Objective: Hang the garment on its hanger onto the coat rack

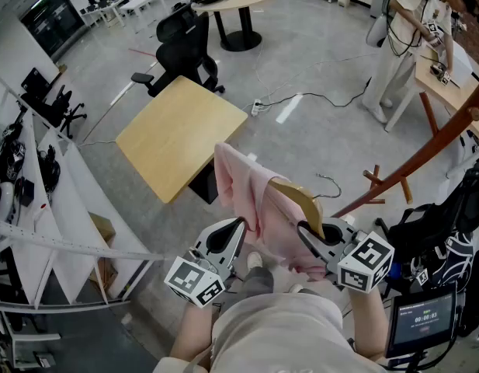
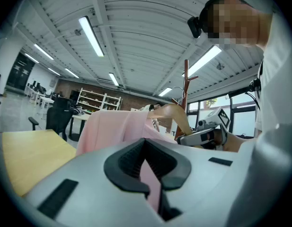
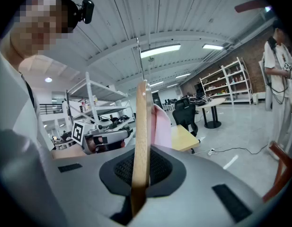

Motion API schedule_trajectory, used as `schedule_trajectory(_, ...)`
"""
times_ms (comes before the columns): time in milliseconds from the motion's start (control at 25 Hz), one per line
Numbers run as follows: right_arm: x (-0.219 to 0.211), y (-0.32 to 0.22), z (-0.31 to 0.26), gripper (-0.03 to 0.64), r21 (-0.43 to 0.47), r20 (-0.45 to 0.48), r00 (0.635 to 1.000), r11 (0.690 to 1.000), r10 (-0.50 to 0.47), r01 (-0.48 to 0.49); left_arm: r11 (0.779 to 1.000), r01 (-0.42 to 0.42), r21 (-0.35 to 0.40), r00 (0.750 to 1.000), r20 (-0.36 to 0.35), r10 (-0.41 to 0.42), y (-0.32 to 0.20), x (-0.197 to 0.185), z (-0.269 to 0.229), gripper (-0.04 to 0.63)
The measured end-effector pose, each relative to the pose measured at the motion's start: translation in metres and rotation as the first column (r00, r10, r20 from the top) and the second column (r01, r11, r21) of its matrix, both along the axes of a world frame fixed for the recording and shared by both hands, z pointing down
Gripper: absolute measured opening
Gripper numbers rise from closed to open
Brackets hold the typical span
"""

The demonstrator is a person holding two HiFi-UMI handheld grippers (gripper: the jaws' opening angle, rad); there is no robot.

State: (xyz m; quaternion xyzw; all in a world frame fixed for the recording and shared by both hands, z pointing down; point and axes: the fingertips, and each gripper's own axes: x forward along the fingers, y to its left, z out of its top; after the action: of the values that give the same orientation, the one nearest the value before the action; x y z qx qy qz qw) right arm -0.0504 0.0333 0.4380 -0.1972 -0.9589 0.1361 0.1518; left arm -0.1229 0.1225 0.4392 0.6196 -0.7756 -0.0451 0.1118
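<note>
A pink garment (image 1: 255, 200) hangs on a wooden hanger (image 1: 301, 200) with a metal hook (image 1: 330, 183), held up in front of me. My right gripper (image 1: 310, 235) is shut on the hanger's wooden arm (image 3: 141, 141). My left gripper (image 1: 231, 235) is shut on a fold of the pink garment (image 2: 150, 183). The brown wooden coat rack (image 1: 425, 150) slants across the right of the head view, its pegs (image 1: 373, 179) just right of the hanger hook. In the left gripper view the coat rack (image 2: 186, 86) rises behind the hanger (image 2: 176, 115).
A light wooden table (image 1: 179, 134) stands just beyond the garment, with a black office chair (image 1: 183, 49) behind it. White shelving (image 1: 60, 231) runs along the left. A black bag (image 1: 449, 231) and a screen (image 1: 421, 321) sit at the right. A person (image 1: 406, 37) works at a far-right table.
</note>
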Motion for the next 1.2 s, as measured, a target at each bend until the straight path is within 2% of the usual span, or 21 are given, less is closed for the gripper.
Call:
schedule_trajectory(200, -0.044, -0.01, -0.003, 0.012, -0.028, 0.018, 0.997, 0.997, 0.069, -0.068, 0.995, -0.1, 0.015, 0.995, -0.001, 0.1, -0.022, -0.054, -0.006, -0.006)
schedule_trajectory(360, -0.062, -0.026, -0.008, 0.012, -0.044, 0.031, 0.986, 0.986, 0.161, -0.16, 0.98, -0.197, 0.014, 0.98, 0.004, 0.197, -0.046, -0.071, -0.008, -0.006)
schedule_trajectory(520, -0.072, -0.045, -0.013, 0.012, -0.053, 0.039, 0.974, 0.974, 0.223, -0.221, 0.97, -0.243, 0.021, 0.97, 0.001, 0.243, -0.07, -0.073, -0.008, -0.006)
schedule_trajectory(760, -0.085, -0.063, -0.023, 0.012, -0.041, 0.043, 0.966, 0.967, 0.255, -0.253, 0.954, -0.298, 0.034, 0.954, -0.004, 0.298, -0.101, -0.067, -0.014, -0.006)
schedule_trajectory(1200, -0.073, -0.096, -0.037, 0.012, -0.042, 0.057, 0.949, 0.95, 0.311, -0.309, 0.927, -0.372, 0.047, 0.928, 0.017, 0.372, -0.144, -0.053, -0.025, -0.006)
